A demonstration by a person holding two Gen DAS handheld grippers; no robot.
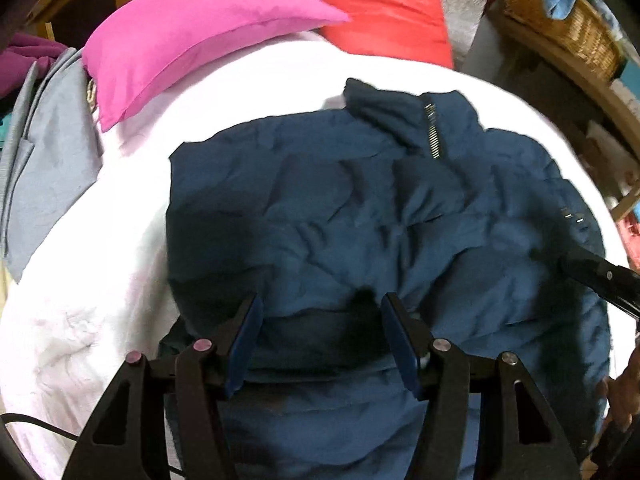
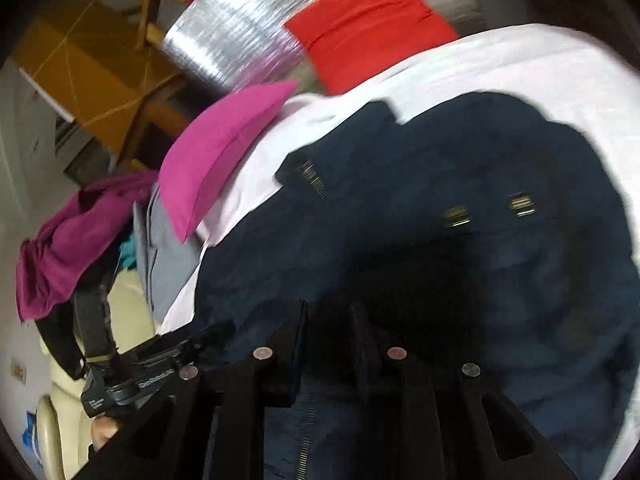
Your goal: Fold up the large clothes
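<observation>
A dark blue padded jacket lies spread on a white bed cover, its collar and zipper at the far side. My left gripper hovers over the jacket's near hem, open, with only the fabric below showing in the gap. In the left wrist view my right gripper reaches in at the jacket's right edge, blurred. In its own view the right gripper stands low over the jacket, its jaws a narrow way apart. The gap is dark, so any fabric in it is hidden.
A pink pillow and a red pillow lie at the bed's far end. A grey garment sits at the left edge, a magenta cloth beyond it. A wicker basket stands on shelves to the right.
</observation>
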